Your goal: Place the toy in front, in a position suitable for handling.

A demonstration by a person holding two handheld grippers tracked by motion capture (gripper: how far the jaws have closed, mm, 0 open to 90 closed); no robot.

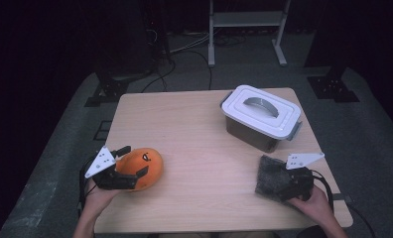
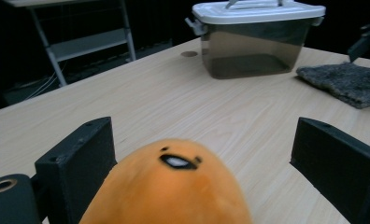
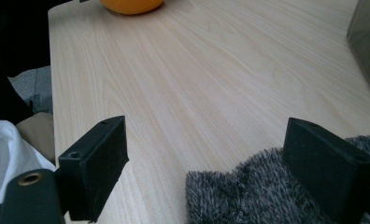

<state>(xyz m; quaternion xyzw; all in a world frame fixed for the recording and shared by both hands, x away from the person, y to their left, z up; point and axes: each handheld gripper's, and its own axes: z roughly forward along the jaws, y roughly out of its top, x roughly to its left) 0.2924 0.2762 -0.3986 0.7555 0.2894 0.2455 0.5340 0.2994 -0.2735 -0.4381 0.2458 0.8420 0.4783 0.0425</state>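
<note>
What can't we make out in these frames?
- Box contents: white lid covers it in the high view; dark walls in the left gripper view.
- Orange plush lower half: cut off by the left gripper view's bottom edge.
- Grey cloth near edge: under the right gripper in the high view.

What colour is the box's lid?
White, with a grey handle; the lid of the plastic box shows best from the high view.

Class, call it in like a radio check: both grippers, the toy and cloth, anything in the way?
Left gripper open, astride orange plush toy. Right gripper open over grey fuzzy cloth. Lidded grey box stands apart, beyond the cloth.
</note>
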